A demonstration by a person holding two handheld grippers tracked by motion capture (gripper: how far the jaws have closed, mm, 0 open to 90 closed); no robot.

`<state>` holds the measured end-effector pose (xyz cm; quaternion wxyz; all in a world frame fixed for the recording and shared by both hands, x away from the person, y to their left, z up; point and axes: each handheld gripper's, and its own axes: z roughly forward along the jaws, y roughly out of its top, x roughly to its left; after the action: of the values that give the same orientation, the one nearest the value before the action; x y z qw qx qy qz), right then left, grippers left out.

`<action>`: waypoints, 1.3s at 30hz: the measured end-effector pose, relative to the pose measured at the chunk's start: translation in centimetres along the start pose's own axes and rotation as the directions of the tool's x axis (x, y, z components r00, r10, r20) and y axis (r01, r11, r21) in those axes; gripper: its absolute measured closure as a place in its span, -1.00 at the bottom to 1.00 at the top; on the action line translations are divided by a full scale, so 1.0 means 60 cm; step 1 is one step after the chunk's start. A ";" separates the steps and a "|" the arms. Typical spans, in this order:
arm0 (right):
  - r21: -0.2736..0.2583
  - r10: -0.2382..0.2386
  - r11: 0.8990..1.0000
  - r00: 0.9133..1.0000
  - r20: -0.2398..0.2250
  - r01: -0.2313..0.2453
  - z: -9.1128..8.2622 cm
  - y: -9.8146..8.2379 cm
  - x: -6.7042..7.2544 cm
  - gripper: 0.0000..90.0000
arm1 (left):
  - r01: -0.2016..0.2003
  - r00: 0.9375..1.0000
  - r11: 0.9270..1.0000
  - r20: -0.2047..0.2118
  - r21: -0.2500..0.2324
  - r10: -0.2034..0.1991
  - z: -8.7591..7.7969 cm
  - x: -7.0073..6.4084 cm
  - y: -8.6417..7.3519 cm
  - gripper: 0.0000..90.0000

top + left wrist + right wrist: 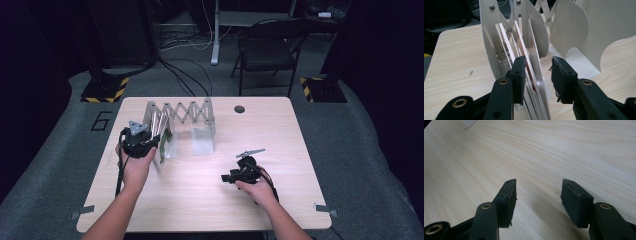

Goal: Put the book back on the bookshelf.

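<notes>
Two hand-held grippers are in my hands. My left hand-held gripper has its jaws apart, straddling thin flat sheets that stand tilted in the leftmost slot of a white expanding file rack; the left pad sits against the sheets, the right pad stands clear, and I cannot tell whether anything is gripped. That rack stands on the far left part of the wooden surface. My right hand-held gripper has its jaws apart on nothing, low over bare wood, well apart from the rack.
</notes>
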<state>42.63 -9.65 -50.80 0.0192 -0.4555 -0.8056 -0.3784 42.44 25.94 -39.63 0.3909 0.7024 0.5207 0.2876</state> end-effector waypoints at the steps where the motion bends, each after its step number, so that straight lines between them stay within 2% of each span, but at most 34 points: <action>1: 0.000 0.000 1.000 1.000 0.000 0.000 0.000 0.000 0.000 0.02 | 0.000 1.000 1.000 0.000 0.000 0.000 0.000 0.000 0.000 0.42; 4: 0.000 0.000 1.000 1.000 0.001 0.000 0.000 0.000 0.000 0.02 | -0.002 1.000 1.000 0.014 -0.004 0.002 -0.006 -0.004 0.001 0.41; 14: -0.001 -0.003 1.000 1.000 0.002 0.003 -0.001 0.000 -0.001 0.02 | -0.023 0.997 0.999 0.076 0.036 0.020 -0.021 -0.011 0.006 0.33; 18: -0.001 -0.003 1.000 1.000 0.002 0.003 -0.001 0.000 -0.001 0.02 | -0.024 0.996 0.999 0.084 0.035 0.021 -0.028 -0.013 0.002 0.25; 26: -0.009 -0.018 1.000 1.000 0.005 0.018 0.000 0.000 0.000 0.01 | -0.055 0.991 0.998 0.123 0.044 0.049 -0.050 -0.015 -0.008 0.07; 27: 0.000 -0.007 1.000 1.000 0.006 0.007 -0.001 0.000 0.002 0.01 | -0.058 0.990 0.997 0.132 0.046 0.051 -0.053 -0.015 -0.011 0.05; 31: -0.006 -0.016 1.000 1.000 0.008 0.016 0.000 0.000 0.001 0.01 | -0.056 0.987 0.998 0.150 0.036 0.050 -0.063 -0.013 -0.023 -0.03; 35: 0.002 -0.006 1.000 1.000 0.008 0.006 -0.001 0.000 0.002 0.01 | -0.063 0.979 0.997 0.199 0.047 0.052 -0.068 -0.011 -0.032 -0.11; 36: -0.006 -0.018 1.000 1.000 0.008 0.018 0.001 0.001 0.000 0.01 | -0.087 0.973 0.995 0.221 0.053 0.073 -0.072 -0.012 -0.037 -0.14; 37: -0.006 -0.018 1.000 1.000 0.008 0.018 0.001 0.001 0.000 0.01 | -0.087 0.973 0.995 0.221 0.053 0.073 -0.072 -0.012 -0.037 -0.16; 38: -0.007 -0.018 1.000 1.000 0.008 0.018 0.001 0.001 0.000 0.01 | -0.104 0.966 0.993 0.243 0.048 0.090 -0.075 -0.015 -0.045 -0.17; 39: -0.007 -0.018 1.000 1.000 0.008 0.018 0.001 0.001 0.000 0.01 | -0.104 0.966 0.993 0.243 0.048 0.090 -0.075 -0.015 -0.045 -0.17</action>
<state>42.67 -9.62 -50.81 0.0110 -0.4497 -0.8084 -0.3796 37.19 26.59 -39.53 0.4150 0.7683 0.4430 0.2032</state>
